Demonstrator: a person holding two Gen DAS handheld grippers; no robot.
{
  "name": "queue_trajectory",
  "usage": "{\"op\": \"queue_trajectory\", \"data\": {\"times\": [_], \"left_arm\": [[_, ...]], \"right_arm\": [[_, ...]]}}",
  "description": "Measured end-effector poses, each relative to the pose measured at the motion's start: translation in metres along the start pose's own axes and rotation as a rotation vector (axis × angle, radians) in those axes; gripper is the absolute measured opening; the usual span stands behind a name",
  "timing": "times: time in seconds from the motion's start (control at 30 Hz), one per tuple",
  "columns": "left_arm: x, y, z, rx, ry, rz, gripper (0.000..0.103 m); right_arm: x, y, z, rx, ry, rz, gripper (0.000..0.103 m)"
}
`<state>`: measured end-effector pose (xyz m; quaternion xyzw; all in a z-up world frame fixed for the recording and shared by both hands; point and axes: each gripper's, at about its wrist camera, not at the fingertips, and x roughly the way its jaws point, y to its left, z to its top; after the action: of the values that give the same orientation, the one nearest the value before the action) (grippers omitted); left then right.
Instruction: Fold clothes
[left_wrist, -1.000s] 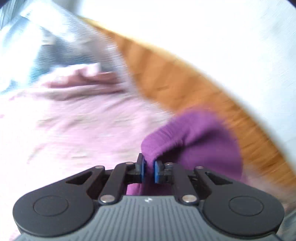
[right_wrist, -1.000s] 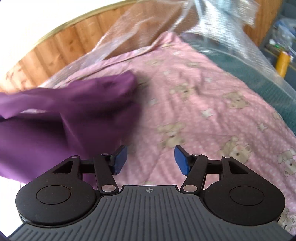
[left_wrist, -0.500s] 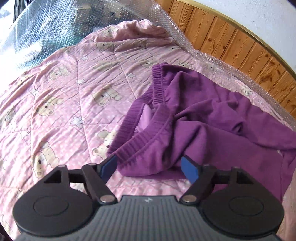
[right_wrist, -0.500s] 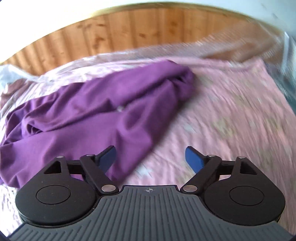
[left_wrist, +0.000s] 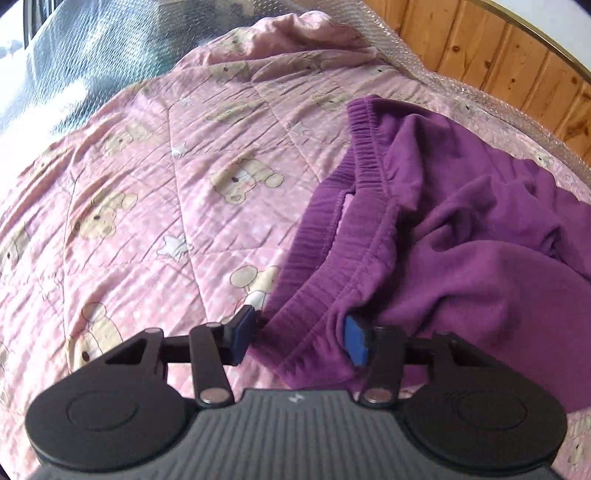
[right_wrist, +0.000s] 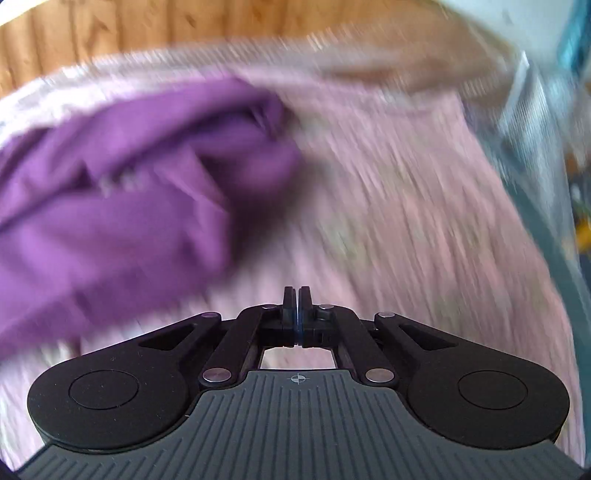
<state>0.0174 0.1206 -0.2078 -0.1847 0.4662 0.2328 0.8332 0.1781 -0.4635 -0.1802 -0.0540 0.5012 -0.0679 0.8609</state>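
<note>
Crumpled purple sweatpants (left_wrist: 461, 258) lie on a pink teddy-bear quilt (left_wrist: 147, 203), their ribbed waistband (left_wrist: 365, 155) turned toward me. My left gripper (left_wrist: 299, 334) is low over the near waistband corner. Its jaws are closing with a bunch of that fabric between the blue pads, which do not clearly press on it. The right wrist view is blurred: the purple sweatpants (right_wrist: 129, 192) lie at the left. My right gripper (right_wrist: 296, 299) is shut with nothing between its fingers, over bare quilt (right_wrist: 406, 221) just right of the garment.
A wooden headboard (left_wrist: 480, 48) runs along the far side of the bed. Clear bubble wrap (left_wrist: 92, 48) covers the bedding past the quilt's left edge in the left wrist view. The same plastic (right_wrist: 535, 129) shows at the right in the right wrist view.
My left gripper let go of the purple fabric, opened wide, dropped toward the waistband and has narrowed around it. My right gripper swung toward the garment's far end, opened wider, then shut empty.
</note>
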Motion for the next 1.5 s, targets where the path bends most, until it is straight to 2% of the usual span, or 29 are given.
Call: {"op": "queue_trajectory", "data": {"times": [0.03, 0.1, 0.13, 0.17, 0.23, 0.3, 0.33, 0.37, 0.4, 0.43, 0.47, 0.5, 0.53, 0.6, 0.7, 0.77, 0.87, 0.93, 0.97, 1.0, 1.03, 1.07, 1.1, 1.17, 1.23, 1.33, 1.4, 1.47, 1.5], "left_arm": [[0.0, 0.003, -0.001, -0.012, 0.002, -0.012, 0.052], [-0.001, 0.004, 0.001, -0.007, 0.004, -0.036, 0.055], [-0.002, 0.004, 0.002, -0.003, 0.003, -0.046, 0.058], [-0.003, 0.003, 0.003, 0.003, 0.0, -0.054, 0.06], [-0.004, -0.001, 0.006, 0.011, -0.004, -0.072, 0.073], [-0.003, -0.009, 0.01, 0.018, 0.003, -0.083, 0.079], [-0.002, -0.014, 0.011, 0.03, 0.006, -0.089, 0.077], [-0.001, -0.019, 0.012, 0.052, 0.01, -0.094, 0.075], [0.001, -0.025, 0.013, 0.081, 0.019, -0.1, 0.05], [0.002, -0.029, 0.016, 0.102, 0.032, -0.1, 0.01], [0.001, -0.03, 0.022, 0.102, 0.041, -0.086, 0.006], [-0.003, -0.027, 0.029, 0.083, 0.034, -0.074, 0.005], [-0.011, -0.019, 0.037, 0.054, 0.016, -0.071, 0.005], [-0.031, 0.005, 0.056, -0.013, -0.034, -0.06, 0.004], [-0.054, 0.048, 0.074, -0.076, -0.056, -0.066, 0.002], [-0.06, 0.077, 0.076, -0.096, -0.051, 0.006, 0.0], [-0.055, 0.114, 0.062, -0.157, -0.007, 0.061, 0.0], [-0.047, 0.127, 0.051, -0.172, 0.025, 0.033, 0.0], [-0.043, 0.126, 0.047, -0.173, 0.034, 0.004, 0.0], [-0.04, 0.125, 0.043, -0.175, 0.043, -0.025, 0.002], [-0.037, 0.12, 0.039, -0.168, 0.05, -0.047, 0.006], [-0.035, 0.11, 0.036, -0.151, 0.055, -0.062, 0.009], [-0.032, 0.099, 0.032, -0.134, 0.06, -0.076, 0.015], [-0.028, 0.079, 0.026, -0.105, 0.069, -0.105, 0.018], [-0.026, 0.059, 0.021, -0.09, 0.075, -0.132, 0.018], [-0.024, 0.033, 0.011, -0.054, 0.093, -0.155, 0.02], [-0.027, 0.024, 0.004, -0.035, 0.1, -0.16, 0.021], [-0.031, 0.02, 0.0, -0.026, 0.103, -0.171, 0.022], [-0.032, 0.018, -0.003, -0.022, 0.105, -0.176, 0.025]], "right_arm": [[0.004, -0.012, -0.018, 0.017, 0.062, 0.018, 0.0], [-0.003, -0.027, -0.045, 0.016, 0.08, 0.028, 0.001], [-0.012, -0.03, -0.049, 0.022, 0.048, 0.027, 0.013], [-0.021, -0.03, -0.045, 0.032, 0.001, 0.033, 0.017], [-0.032, -0.019, -0.02, 0.012, -0.087, 0.074, 0.049], [-0.032, 0.007, 0.012, -0.076, -0.17, 0.108, 0.065], [-0.032, 0.02, 0.029, -0.121, -0.211, 0.125, 0.072], [-0.022, 0.036, 0.044, -0.178, -0.225, 0.134, 0.075], [-0.012, 0.053, 0.059, -0.235, -0.238, 0.143, 0.075], [0.005, 0.068, 0.069, -0.293, -0.218, 0.139, 0.069], [0.023, 0.082, 0.079, -0.352, -0.196, 0.134, 0.061], [0.041, 0.09, 0.088, -0.392, -0.14, 0.14, 0.021], [0.056, 0.09, 0.095, -0.394, -0.076, 0.146, 0.0], [0.056, 0.063, 0.112, -0.288, -0.102, 0.152, 0.001], [0.007, -0.007, 0.112, -0.001, -0.211, 0.211, 0.001], [-0.024, -0.047, 0.082, 0.161, -0.21, 0.242, 0.001], [-0.043, -0.075, -0.004, 0.272, -0.08, 0.184, 0.001], [-0.035, -0.066, -0.061, 0.236, 0.066, 0.134, 0.002], [-0.033, -0.064, -0.082, 0.216, 0.105, 0.122, 0.004], [-0.032, -0.062, -0.102, 0.196, 0.142, 0.11, 0.017], [-0.041, -0.06, -0.109, 0.186, 0.115, 0.074, 0.038], [-0.053, -0.058, -0.11, 0.179, 0.076, 0.034, 0.047], [-0.064, -0.055, -0.104, 0.162, 0.033, 0.005, 0.048], [-0.077, -0.042, -0.083, 0.077, -0.066, -0.025, 0.048], [-0.082, -0.021, -0.057, -0.041, -0.157, -0.038, 0.056], [-0.058, 0.02, -0.022, -0.248, -0.207, -0.036, 0.069], [-0.028, 0.046, -0.005, -0.371, -0.201, -0.049, 0.069], [0.003, 0.06, 0.011, -0.425, -0.121, -0.022, 0.056], [0.012, 0.058, 0.016, -0.416, -0.074, 0.017, 0.031]]}}
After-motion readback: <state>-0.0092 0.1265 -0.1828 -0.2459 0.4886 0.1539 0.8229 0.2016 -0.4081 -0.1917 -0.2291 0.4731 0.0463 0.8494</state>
